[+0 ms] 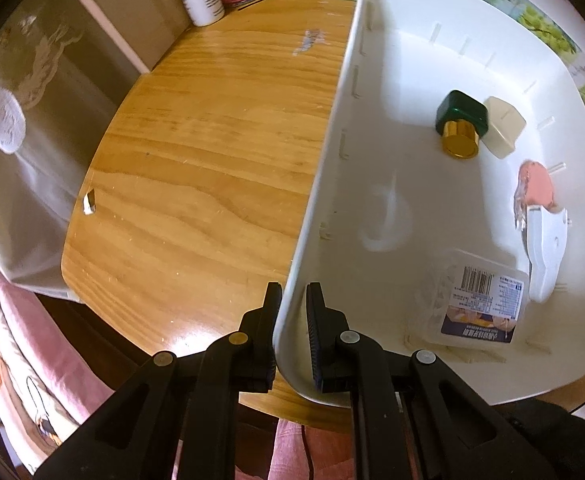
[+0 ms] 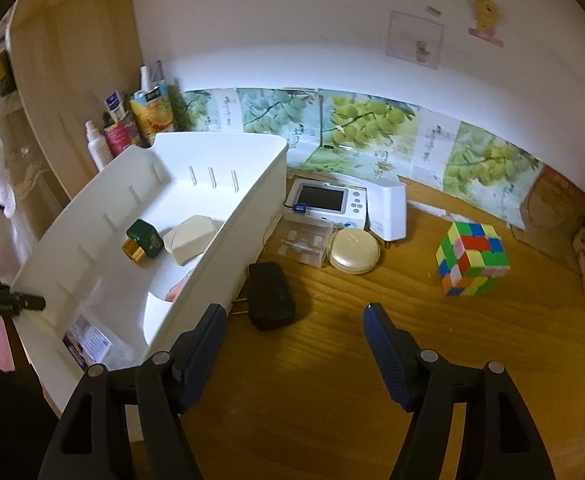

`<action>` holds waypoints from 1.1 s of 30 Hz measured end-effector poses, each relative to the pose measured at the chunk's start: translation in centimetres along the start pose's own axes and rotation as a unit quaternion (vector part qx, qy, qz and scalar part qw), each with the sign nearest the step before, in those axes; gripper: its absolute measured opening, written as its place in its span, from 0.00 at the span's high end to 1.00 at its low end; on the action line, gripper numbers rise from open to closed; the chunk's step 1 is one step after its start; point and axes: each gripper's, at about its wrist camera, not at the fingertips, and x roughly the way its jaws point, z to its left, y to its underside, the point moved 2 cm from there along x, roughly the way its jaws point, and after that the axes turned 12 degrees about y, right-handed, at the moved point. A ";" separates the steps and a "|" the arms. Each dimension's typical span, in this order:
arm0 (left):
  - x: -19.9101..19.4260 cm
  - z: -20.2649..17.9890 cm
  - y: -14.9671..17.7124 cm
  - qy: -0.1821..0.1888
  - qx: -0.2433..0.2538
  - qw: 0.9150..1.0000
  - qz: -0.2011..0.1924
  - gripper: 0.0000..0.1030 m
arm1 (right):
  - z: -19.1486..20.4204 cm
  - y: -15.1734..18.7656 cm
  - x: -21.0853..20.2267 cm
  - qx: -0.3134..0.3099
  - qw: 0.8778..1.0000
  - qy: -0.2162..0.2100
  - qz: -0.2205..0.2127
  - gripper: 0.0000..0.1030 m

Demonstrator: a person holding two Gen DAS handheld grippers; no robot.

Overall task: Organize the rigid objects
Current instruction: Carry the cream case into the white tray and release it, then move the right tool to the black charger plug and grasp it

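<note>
Clamping the white bin's (image 1: 372, 184) near wall with my left gripper (image 1: 294, 300), I note right gripper (image 2: 296, 312) fingers wide, empty, above the bench (image 2: 332, 360).

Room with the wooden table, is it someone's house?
Probably a home: a wooden table against a wall with grape posters, a puzzle cube, and a white bin of small household bits.

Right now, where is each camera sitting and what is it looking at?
Left wrist: sits on the left gripper, looks steeply down at the white bin whose wall its black fingers pinch.
Right wrist: sits on the right gripper, looks slantwise across the table at a black plug and colourful cube; open fingers show.
Shared: the bin and its green bottle.
</note>
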 end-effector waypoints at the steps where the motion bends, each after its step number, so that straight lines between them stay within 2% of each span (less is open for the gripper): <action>1: 0.1 0.2 0.0 0.000 -0.004 1.000 0.000 0.87 | 0.0 0.0 0.2 -0.008 1.000 -0.006 -0.004 0.30; 8: 0.1 0.7 -0.1 0.001 -0.036 0.999 -0.005 0.87 | 0.3 0.8 2.2 -0.072 0.997 -0.027 -0.024 0.31; 18: 0.5 0.8 0.0 0.002 -0.063 0.998 0.001 0.86 | 1.7 2.4 4.6 -0.141 0.986 -0.067 -0.057 0.31; 33: 0.8 0.7 -0.3 -0.002 -0.065 0.998 0.008 0.86 | 3.2 1.9 6.7 -0.124 0.988 -0.082 -0.048 0.31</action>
